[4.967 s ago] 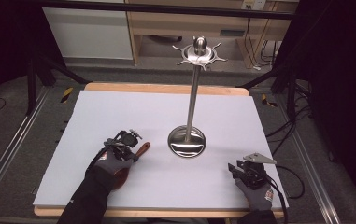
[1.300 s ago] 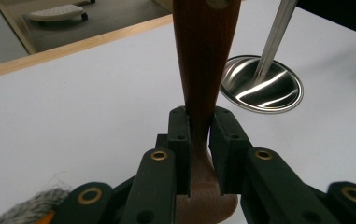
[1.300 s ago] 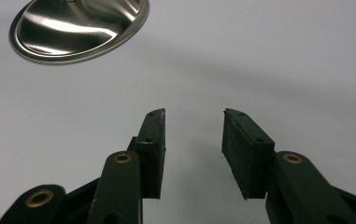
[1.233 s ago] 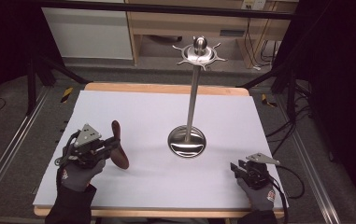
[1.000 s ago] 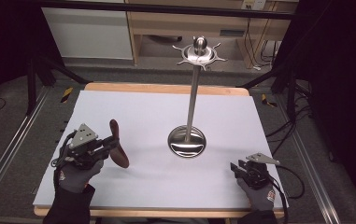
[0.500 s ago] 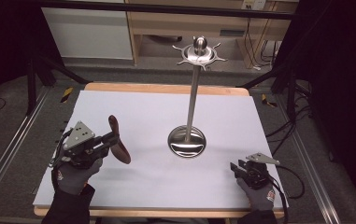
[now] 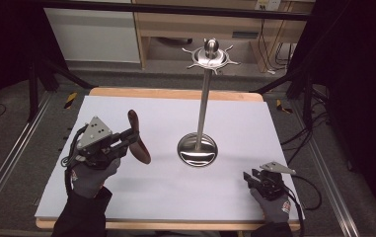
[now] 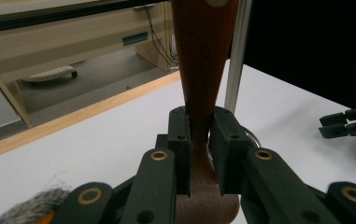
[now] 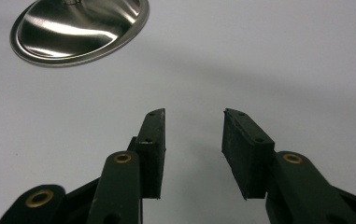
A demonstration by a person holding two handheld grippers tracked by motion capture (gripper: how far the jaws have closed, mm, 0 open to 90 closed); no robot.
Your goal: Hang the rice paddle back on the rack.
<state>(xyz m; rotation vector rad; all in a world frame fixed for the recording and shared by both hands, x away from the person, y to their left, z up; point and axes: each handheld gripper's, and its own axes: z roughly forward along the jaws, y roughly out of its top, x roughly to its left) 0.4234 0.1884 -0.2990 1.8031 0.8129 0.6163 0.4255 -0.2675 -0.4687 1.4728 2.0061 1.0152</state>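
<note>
My left gripper is shut on a brown wooden utensil, held upright above the white table's left side; its jaws clamp the wood low on the handle, left gripper. A tall steel stand with a round base and a hooked crown on top rises mid-table, to the right of the utensil. My right gripper rests low at the front right, open and empty, right gripper, with the stand's base ahead of it.
The white table top has a wooden rim at the back. Behind it are wooden shelving and a white panel. Black frame legs and cables lie on the floor at both sides.
My left hand has lifted the wooden utensil off the table, swung it upright, and shifted it right toward the stand. The right gripper has stayed still.
</note>
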